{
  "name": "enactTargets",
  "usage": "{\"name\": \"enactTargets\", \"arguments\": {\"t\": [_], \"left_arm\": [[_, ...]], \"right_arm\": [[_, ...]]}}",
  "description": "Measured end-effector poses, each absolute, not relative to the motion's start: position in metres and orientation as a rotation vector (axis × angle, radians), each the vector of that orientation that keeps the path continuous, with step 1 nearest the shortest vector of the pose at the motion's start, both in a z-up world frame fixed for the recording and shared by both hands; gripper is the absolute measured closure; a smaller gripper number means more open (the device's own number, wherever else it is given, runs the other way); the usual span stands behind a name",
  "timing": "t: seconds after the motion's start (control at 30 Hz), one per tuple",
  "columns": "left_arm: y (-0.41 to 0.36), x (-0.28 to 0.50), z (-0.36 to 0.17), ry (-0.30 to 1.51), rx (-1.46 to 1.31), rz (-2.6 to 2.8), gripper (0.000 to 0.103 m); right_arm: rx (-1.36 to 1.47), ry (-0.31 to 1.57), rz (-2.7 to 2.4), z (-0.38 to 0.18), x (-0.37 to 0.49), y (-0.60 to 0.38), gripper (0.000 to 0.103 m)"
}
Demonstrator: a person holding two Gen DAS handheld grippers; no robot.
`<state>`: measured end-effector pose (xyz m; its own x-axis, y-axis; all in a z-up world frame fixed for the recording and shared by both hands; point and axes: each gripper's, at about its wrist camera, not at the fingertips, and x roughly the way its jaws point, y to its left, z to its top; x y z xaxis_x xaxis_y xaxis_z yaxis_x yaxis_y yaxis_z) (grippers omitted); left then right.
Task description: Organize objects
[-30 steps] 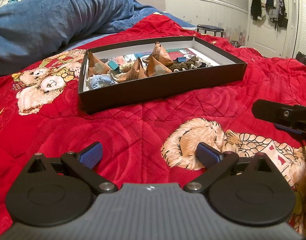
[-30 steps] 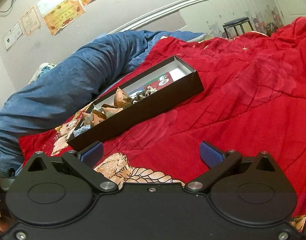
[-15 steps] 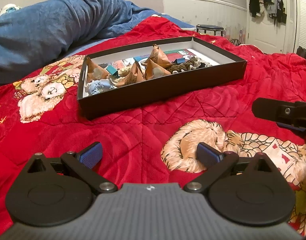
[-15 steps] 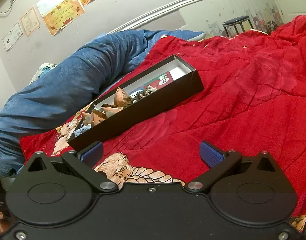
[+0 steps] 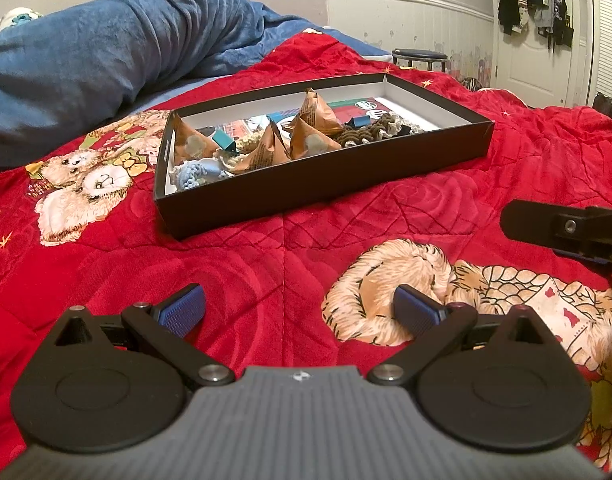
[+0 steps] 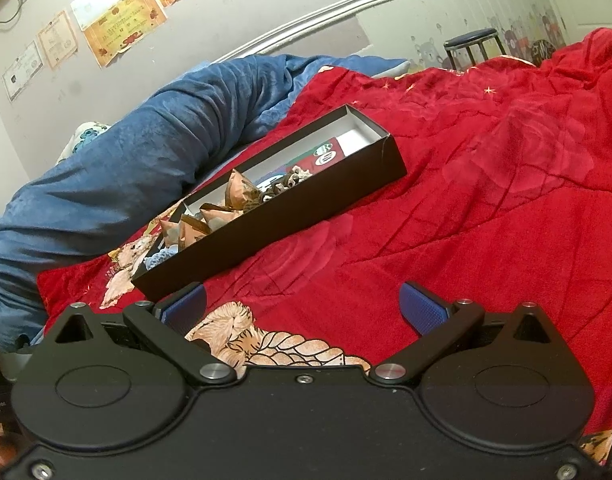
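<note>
A red quilted bedspread (image 5: 265,264) printed with teddy bears covers the bed, with a rumpled blue blanket (image 5: 105,60) heaped at its far side. On the bedspread lies a shallow black box (image 5: 326,168), its long axis running left to right across the left wrist view and slanting away up-right in the right wrist view. Inside it sit brown pyramid-shaped packets (image 5: 275,150), a dark crocheted piece (image 5: 362,134), a pale blue knitted item (image 5: 191,172) and small teal binder clips (image 5: 224,139). The box lies straight ahead of the left claw (image 5: 299,308), which seems nearer; the right claw (image 6: 303,308) has it ahead and to its left. Both claws are released, fingers spread, holding nothing.
</note>
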<state>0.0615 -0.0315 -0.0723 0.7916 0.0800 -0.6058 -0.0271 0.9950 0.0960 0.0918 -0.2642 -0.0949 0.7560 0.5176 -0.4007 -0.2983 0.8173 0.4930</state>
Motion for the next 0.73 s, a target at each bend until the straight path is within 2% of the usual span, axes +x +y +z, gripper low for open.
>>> {"name": "enactTargets", "arguments": {"t": [0.73], "left_arm": [[-0.0328, 0.0628, -0.0720, 0.656, 0.086, 0.057, 0.000]], "right_arm": [[0.422, 0.555, 0.460, -0.0948, 0.0920, -0.2646, 0.000]]}}
